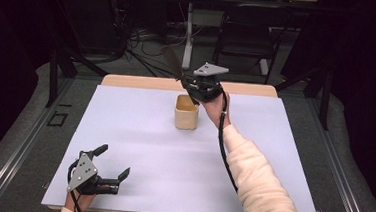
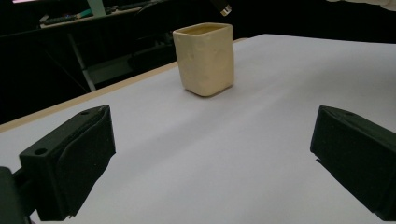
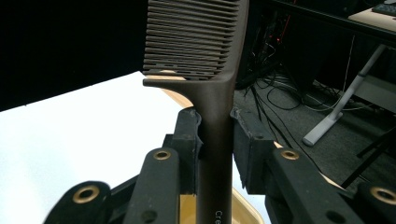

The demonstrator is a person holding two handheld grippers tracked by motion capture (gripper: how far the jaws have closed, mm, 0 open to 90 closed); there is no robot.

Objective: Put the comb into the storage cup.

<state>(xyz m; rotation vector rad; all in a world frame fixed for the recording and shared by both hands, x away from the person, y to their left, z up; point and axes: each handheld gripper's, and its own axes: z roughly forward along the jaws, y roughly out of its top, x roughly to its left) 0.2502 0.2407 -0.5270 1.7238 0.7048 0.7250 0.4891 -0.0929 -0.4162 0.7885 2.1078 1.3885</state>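
Clamped tight on the brown comb [image 3: 212, 93]: right gripper [image 3: 215, 140], one black pad on each side of the handle. Comb standing up between the pads, teeth at the top, handle running down past the bottom of the right gripper view. Just below the handle, the yellow rim of the cup [image 3: 243, 205]. In the high view, right gripper [image 1: 197, 92] up in the air, right over the cup [image 1: 186, 113], comb [image 1: 173, 61] sticking up and away toward the far edge of the table [image 1: 138, 147]. Behind that gripper, a hand and a cream sleeve [image 1: 261, 181], with a black cable along the arm.

Wide apart, with nothing between: pads of the left gripper [image 2: 212, 154], one low at each side of the left gripper view. Only white table under them. Farther off in that view, the cup [image 2: 205, 58], upright, pale yellow, squarish with round corners. In the high view, left gripper [image 1: 114, 166] low at the near left corner of the table, well apart from the cup.

Cup near the middle of the table, a bit toward the far side. Past the table, dark floor with cables and chair legs.
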